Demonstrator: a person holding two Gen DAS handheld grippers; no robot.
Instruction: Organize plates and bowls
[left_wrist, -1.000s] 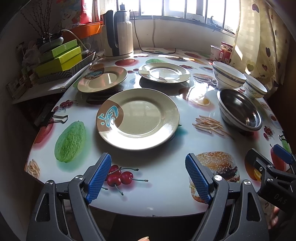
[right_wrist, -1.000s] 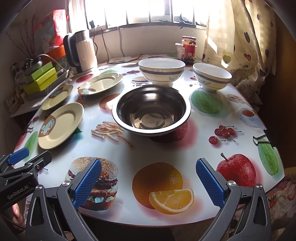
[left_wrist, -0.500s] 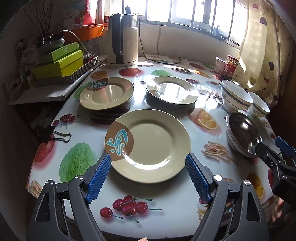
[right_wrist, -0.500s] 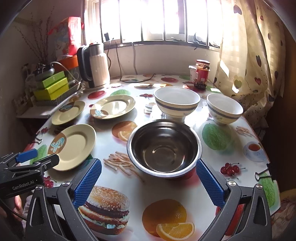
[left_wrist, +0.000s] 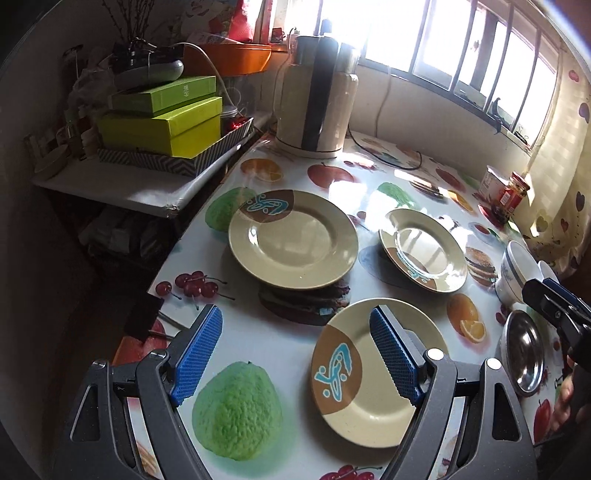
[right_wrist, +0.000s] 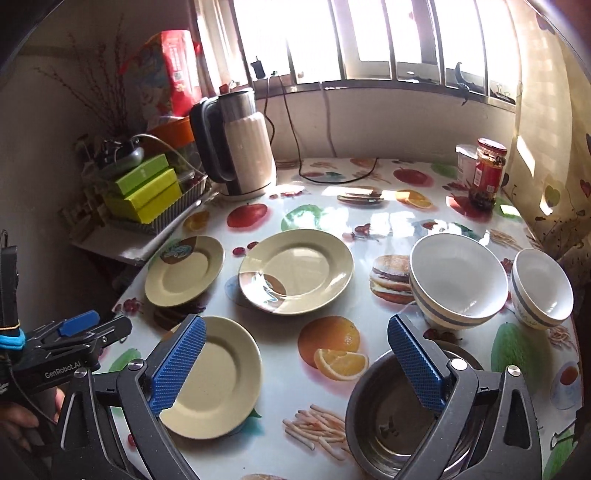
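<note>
Three beige plates with brown-and-blue marks lie on the fruit-print table: a near plate (left_wrist: 364, 384) (right_wrist: 218, 376), a far left plate (left_wrist: 293, 238) (right_wrist: 184, 269) and a middle plate (left_wrist: 423, 249) (right_wrist: 295, 269). A steel bowl (right_wrist: 402, 417) (left_wrist: 522, 356) sits at the near right, with a large white bowl (right_wrist: 458, 284) and a small white bowl (right_wrist: 543, 288) behind it. My left gripper (left_wrist: 295, 356) hangs open above the table, its right pad over the near plate's left part. My right gripper (right_wrist: 295, 367) is open, between the near plate and the steel bowl.
A kettle (right_wrist: 236, 144) with a cord stands at the back left. Green boxes (left_wrist: 166, 114) sit on a side shelf left of the table. A red-lidded jar (right_wrist: 487, 173) stands at the back right by the curtain. A black binder clip (left_wrist: 144, 319) lies at the table's left edge.
Both grippers have risen and moved forward over the table; the left one has swung left, so the near plate now lies under its right finger. Both stay open and hold nothing.
</note>
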